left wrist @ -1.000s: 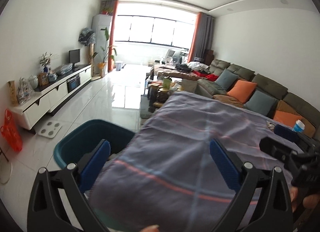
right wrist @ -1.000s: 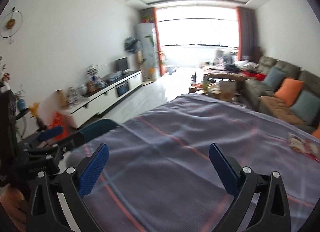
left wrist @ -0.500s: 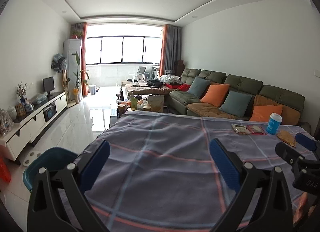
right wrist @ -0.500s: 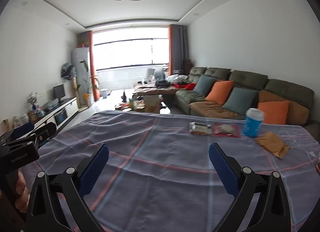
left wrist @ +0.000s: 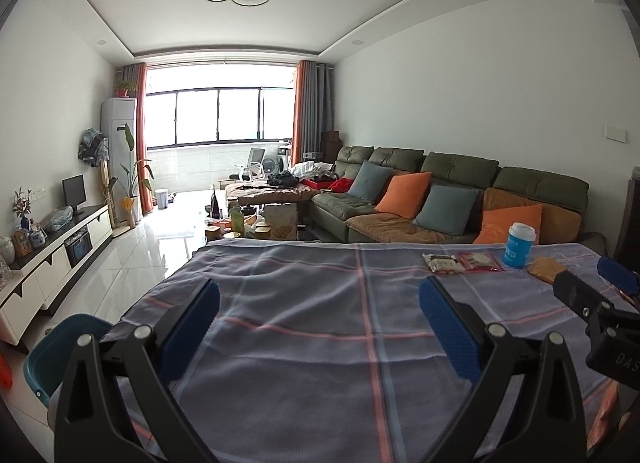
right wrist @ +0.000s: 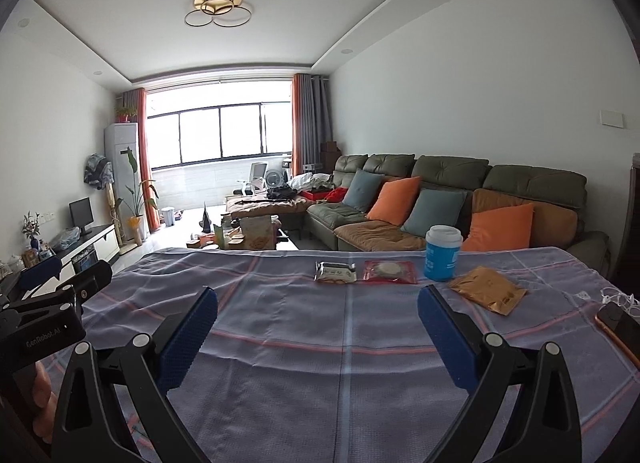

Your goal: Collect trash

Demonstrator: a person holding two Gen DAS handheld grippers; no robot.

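Jaws apart; phone (right wrist: 622, 328) edge-cropped

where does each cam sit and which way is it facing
Left wrist: sits on the left hand-held gripper, open, facing across the checked tablecloth toward the sofa; the right hand-held gripper shows at right.
Right wrist: sits on the right hand-held gripper, open, facing likewise; the left hand-held gripper shows at left.
Shared: blue cup, wrappers, window.

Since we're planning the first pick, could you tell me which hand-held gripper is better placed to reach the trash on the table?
Right, probably. The right hand-held gripper is open, facing the blue paper cup and gold foil wrapper; from the left hand-held gripper these lie farther right.
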